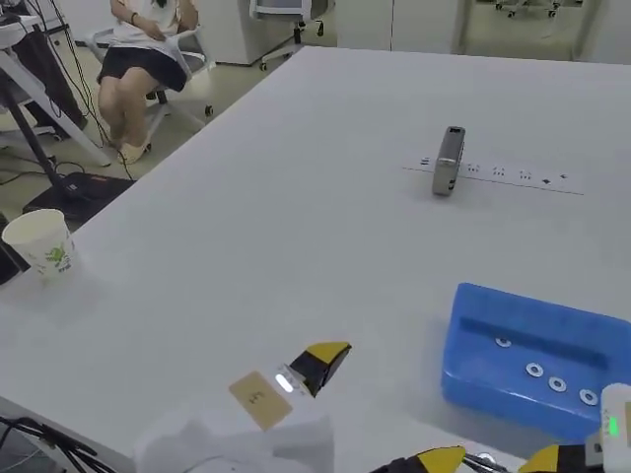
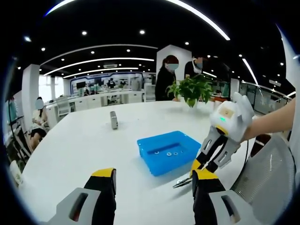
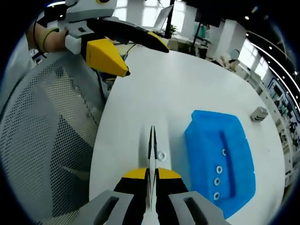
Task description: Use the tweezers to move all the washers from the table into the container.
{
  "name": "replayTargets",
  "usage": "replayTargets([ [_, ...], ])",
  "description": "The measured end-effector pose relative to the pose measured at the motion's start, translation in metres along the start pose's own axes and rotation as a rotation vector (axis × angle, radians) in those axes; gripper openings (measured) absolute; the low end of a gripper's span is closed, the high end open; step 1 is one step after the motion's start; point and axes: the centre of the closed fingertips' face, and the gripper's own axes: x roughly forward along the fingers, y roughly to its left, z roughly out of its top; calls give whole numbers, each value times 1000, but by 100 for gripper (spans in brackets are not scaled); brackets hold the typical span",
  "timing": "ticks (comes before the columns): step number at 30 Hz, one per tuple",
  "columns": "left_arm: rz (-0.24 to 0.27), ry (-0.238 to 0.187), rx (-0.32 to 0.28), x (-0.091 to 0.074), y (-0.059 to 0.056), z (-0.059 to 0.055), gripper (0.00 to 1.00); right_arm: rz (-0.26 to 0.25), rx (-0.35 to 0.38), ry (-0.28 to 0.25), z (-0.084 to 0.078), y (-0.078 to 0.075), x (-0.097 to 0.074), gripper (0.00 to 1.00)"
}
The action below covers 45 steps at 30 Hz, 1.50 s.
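Right gripper [image 3: 151, 172] clenched on tweezers [image 3: 152, 140]; left gripper [image 2: 154, 174] released. One washer [image 3: 161, 155] lies on the table [image 3: 140, 93] just beside their tips at 3 o'clock, container [image 3: 206, 136] beyond. We judge a skewed pinch could flick it away.

Open-plan office. The white table [image 1: 246, 227] spans the foreground — a socket strip [image 1: 498, 175] is set flush in its top. Curved ceiling light strips [image 2: 93, 61] and recessed spots are lit. A grey mesh chair [image 3: 47, 117] stands at the table's near edge; a potted plant [image 2: 192, 89] sits at the far end. Floor [image 1: 227, 94] — pale.
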Motion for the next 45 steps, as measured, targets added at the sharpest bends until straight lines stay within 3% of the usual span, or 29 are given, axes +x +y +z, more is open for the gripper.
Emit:
replayTargets([
  [9,-8,4,2,0,-2,-1,65,12,-10,3,-5,9,8,2],
  [13,-19,1,-7,0,-3,0,65,5,18,-39,-3,8,8,3],
  [18,-52,-7,-43,-1,-8,2,59,-11,51,-62,-5,9,5,5],
  [22,-109,22,-27,0,-19,-1,55,-26,44,-68,-12,14,-6,7],
  [26,-234,80,-27,1,-42,-7,48,-63,114,-74,-31,15,-19,6],
  [32,-389,184,16,4,-70,-17,45,-95,146,-61,-51,16,-26,4],
  [34,-422,231,80,8,-73,-23,42,-104,161,-67,-53,14,-27,4],
  [37,-449,270,115,19,-74,-25,33,-104,155,-72,-53,13,-25,3],
  [39,-472,297,73,28,-76,-25,26,-102,93,-73,-49,13,-23,0],
  [42,-494,323,61,40,-77,-27,28,-104,69,-85,-46,11,-21,0],
  [45,-518,405,167,49,-73,-39,27,-100,59,-84,-45,13,-23,0],
])
